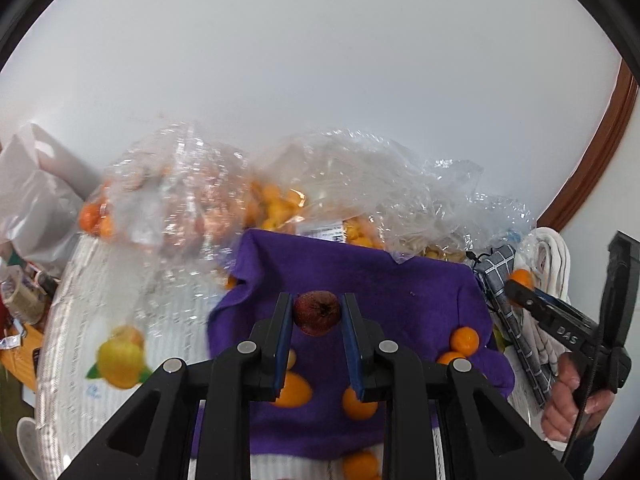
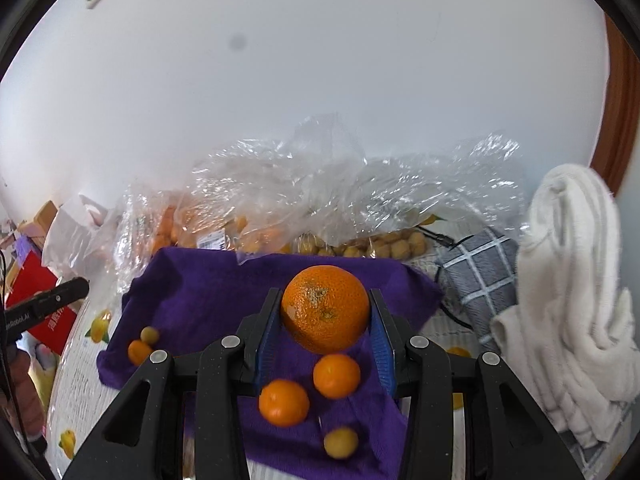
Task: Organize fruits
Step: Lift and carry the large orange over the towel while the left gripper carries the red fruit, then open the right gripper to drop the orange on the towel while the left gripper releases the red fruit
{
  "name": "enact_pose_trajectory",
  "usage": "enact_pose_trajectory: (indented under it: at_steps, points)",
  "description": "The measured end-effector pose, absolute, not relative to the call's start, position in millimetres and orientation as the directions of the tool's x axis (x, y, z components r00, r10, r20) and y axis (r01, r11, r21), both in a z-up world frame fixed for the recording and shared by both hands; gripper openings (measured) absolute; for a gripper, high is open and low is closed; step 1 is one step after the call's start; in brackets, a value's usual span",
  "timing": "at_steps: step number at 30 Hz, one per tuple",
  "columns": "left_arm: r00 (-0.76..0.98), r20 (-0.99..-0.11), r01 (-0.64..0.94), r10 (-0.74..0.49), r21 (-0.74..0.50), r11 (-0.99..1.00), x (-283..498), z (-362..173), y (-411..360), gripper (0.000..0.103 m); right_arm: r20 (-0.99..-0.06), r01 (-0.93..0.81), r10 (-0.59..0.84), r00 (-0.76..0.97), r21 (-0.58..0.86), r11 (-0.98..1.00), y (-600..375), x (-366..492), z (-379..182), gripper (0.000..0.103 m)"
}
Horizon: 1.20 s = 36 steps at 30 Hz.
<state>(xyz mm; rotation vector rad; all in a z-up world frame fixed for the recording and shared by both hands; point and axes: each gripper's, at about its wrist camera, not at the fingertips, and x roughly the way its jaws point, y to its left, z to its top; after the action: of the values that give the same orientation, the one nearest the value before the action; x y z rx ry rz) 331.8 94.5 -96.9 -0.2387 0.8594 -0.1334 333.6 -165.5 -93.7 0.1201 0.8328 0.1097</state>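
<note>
My left gripper (image 1: 317, 312) is shut on a small dark red fruit (image 1: 317, 312) and holds it above the purple cloth (image 1: 400, 292). My right gripper (image 2: 325, 314) is shut on a large orange (image 2: 325, 308) above the same cloth (image 2: 208, 288). Small oranges (image 2: 284, 402) (image 2: 337, 375) and a yellowish fruit (image 2: 341, 443) lie on the cloth below it. More small oranges (image 1: 464, 339) (image 1: 294, 391) show in the left wrist view. The right gripper also shows at the right edge of the left wrist view (image 1: 516, 286), holding the orange (image 1: 522, 278).
Clear plastic bags of orange and yellow fruits (image 1: 272, 204) (image 2: 280, 216) lie behind the cloth by a white wall. A grey checked cloth (image 2: 480, 272) and white towel (image 2: 572, 280) lie right. A red box (image 2: 36, 304) sits left. The tablecloth (image 1: 120, 356) has lemon prints.
</note>
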Motion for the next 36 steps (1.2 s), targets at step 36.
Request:
enact_pose_trajectory:
  at_steps: [36]
  points:
    - [0.453, -0.872, 0.074, -0.185, -0.169, 0.983, 382.7, -189.3, 36.8, 0.023, -0.812, -0.041, 0.077, 0.578, 0.066, 0.997, -173.0, 373.6, -137.2, 0.066]
